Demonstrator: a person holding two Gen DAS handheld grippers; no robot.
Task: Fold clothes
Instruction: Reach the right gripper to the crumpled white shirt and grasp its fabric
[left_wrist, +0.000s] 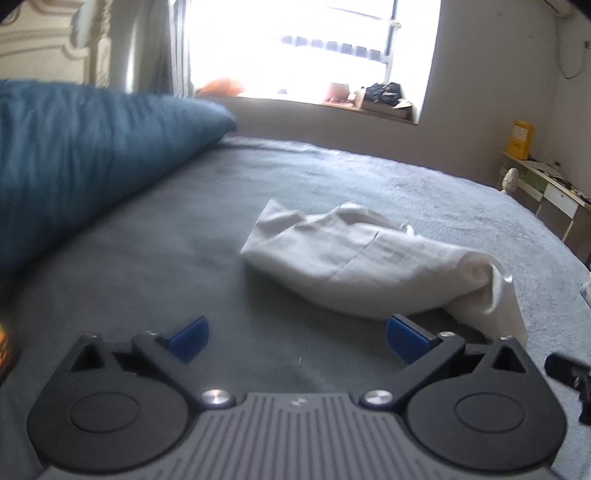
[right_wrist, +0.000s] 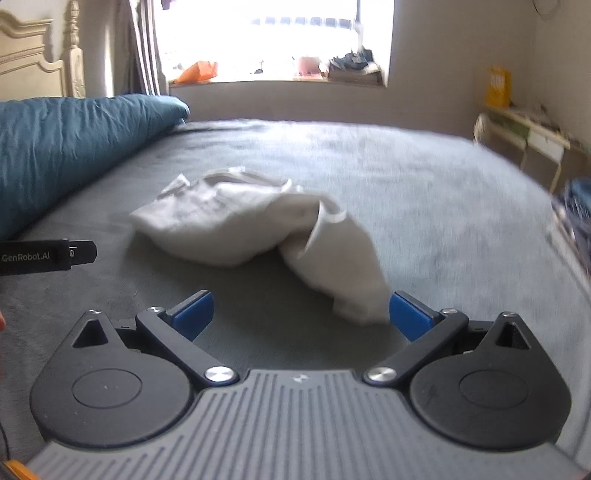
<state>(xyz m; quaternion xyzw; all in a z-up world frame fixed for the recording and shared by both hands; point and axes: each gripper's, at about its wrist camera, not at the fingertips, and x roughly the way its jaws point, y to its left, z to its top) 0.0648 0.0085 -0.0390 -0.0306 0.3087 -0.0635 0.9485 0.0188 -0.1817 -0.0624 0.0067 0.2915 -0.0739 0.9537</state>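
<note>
From my left wrist view, my left tongs (left_wrist: 297, 339) hang spread wide over the grey bed (left_wrist: 184, 236), holding nothing, the 2 blue pads (left_wrist: 190, 339) well apart. Just ahead and a little to the right lies the white garment (left_wrist: 354, 266), a crumpled bundle rather than a flat sheet: a broad body with a straight seam line across it, a loose edge at the far side, and a twisted limb of cloth that drops toward my right pad and ends near it. A blue pillow (left_wrist: 74, 162) rests at the left edge of the bed, apart from the garment, and a bright window (left_wrist: 306, 48) fills the far wall. At the right edge a black piece of my right tongs (left_wrist: 570, 373) shows. From my right wrist view, my right tongs (right_wrist: 301, 314) are likewise wide apart and empty above the bed (right_wrist: 424, 206). The white garment (right_wrist: 243, 225) sits ahead, centre-left, rumpled, with a ribbed hem curling at its top; 1 fold trails down so its end is just beside my right pad (right_wrist: 410, 319); whether they touch I cannot tell. The side of my left tongs (right_wrist: 44, 254) pokes in from the left, the pillow (right_wrist: 74, 140) behind it.
</note>
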